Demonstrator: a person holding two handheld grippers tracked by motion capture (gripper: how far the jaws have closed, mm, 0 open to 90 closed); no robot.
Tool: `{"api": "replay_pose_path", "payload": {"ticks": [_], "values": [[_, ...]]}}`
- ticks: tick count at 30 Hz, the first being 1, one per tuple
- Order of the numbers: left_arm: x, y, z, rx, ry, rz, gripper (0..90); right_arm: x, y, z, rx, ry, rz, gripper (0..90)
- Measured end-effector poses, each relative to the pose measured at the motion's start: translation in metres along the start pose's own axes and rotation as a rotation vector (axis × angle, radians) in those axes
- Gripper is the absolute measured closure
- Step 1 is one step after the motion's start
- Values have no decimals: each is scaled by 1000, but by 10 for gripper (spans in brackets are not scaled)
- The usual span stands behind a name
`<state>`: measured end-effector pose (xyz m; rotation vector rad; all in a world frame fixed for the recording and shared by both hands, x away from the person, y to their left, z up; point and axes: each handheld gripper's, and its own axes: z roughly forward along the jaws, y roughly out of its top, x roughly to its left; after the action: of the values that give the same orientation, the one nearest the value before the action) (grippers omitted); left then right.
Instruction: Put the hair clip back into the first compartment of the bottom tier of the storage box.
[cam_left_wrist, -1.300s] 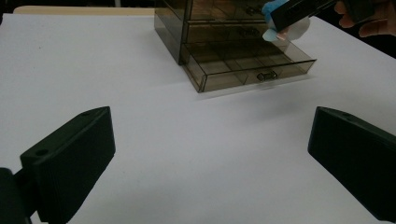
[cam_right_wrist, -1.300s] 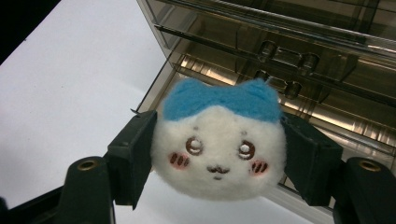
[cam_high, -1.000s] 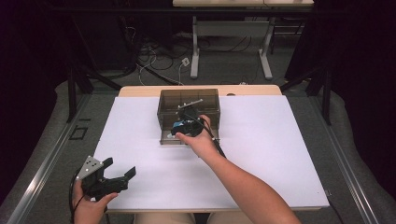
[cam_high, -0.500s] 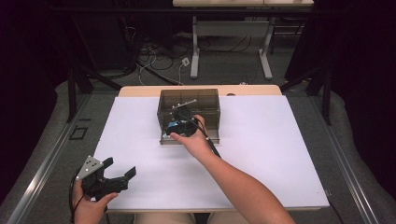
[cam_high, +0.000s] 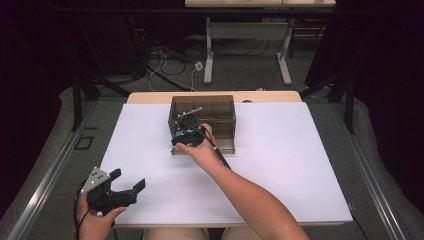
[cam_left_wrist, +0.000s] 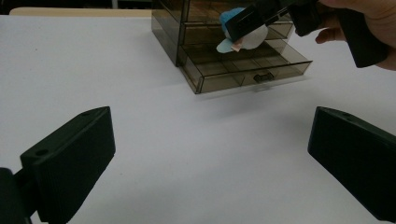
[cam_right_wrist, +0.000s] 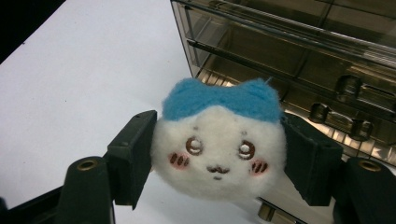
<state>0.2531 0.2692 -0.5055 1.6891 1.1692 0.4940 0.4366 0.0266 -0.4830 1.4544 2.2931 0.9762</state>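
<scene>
Right gripper (cam_right_wrist: 217, 158) clenching a plush toy (cam_right_wrist: 218, 148) between its jaws, smoky drawer box (cam_right_wrist: 299, 60) just ahead, left gripper (cam_left_wrist: 210, 154) resting released, jaws wide apart.

L claw (cam_high: 131, 184) agape near table edge; R claw (cam_right_wrist: 219, 163) clamped, arm outstretched.
</scene>
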Motion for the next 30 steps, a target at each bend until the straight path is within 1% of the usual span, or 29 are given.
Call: {"api": "replay_pose_path", "payload": {"ticks": [1,5,6,7,8,9,10,11,12,13,15,16,17,18,19,21,23,24,25,26,27,28,30], "values": [[0,0,0,0,2,6,9,0,0,0,0,0,0,321],[0,0,-1,-1,2,6,9,4,2,3,13,-7,-7,320],[0,0,-1,3,-1,8,9,6,1,6,3,-10,-14,320],[0,0,-1,3,-1,8,9,6,1,6,3,-10,-14,320],[0,0,-2,7,-4,10,9,8,1,8,0,-18,-24,320],[0,0,-2,7,-4,10,9,9,1,8,14,-25,-23,319],[0,0,-2,5,-4,10,9,9,1,8,14,-25,-23,319],[0,0,-1,2,-3,10,9,11,3,9,40,-34,-36,319],[1,0,-2,6,-6,10,9,11,3,9,45,-34,-29,319],[1,0,-2,6,-5,11,9,12,1,13,6,-24,-24,318],[1,0,-2,6,-7,10,9,11,1,15,17,-30,-31,318],[1,0,-2,7,-7,11,9,12,1,15,25,-34,-18,319],[1,0,-1,7,-8,10,9,11,1,17,24,-35,-27,318],[1,0,-1,7,-8,10,9,10,1,18,16,-32,-22,318],[1,0,-1,7,-8,11,9,10,1,19,29,-40,-13,318],[0,0,-1,7,-11,7,9,10,0,21,18,-34,-3,318],[0,0,0,-1,-8,7,9,10,0,22,18,-35,-10,318],[1,1,-1,9,-11,14,9,10,0,22,19,-33,-11,318],[1,0,-1,8,-11,13,9,10,0,24,26,-41,-12,317],[1,1,-1,8,-11,14,9,11,0,22,57,-49,-18,316],[1,1,-1,8,-11,14,9,11,-1,25,27,-42,-21,315],[0,0,-1,7,-13,8,9,11,-1,25,28,-41,-18,315],[0,1,-1,8,-11,13,9,11,-1,26,28,-45,-17,313]]}}
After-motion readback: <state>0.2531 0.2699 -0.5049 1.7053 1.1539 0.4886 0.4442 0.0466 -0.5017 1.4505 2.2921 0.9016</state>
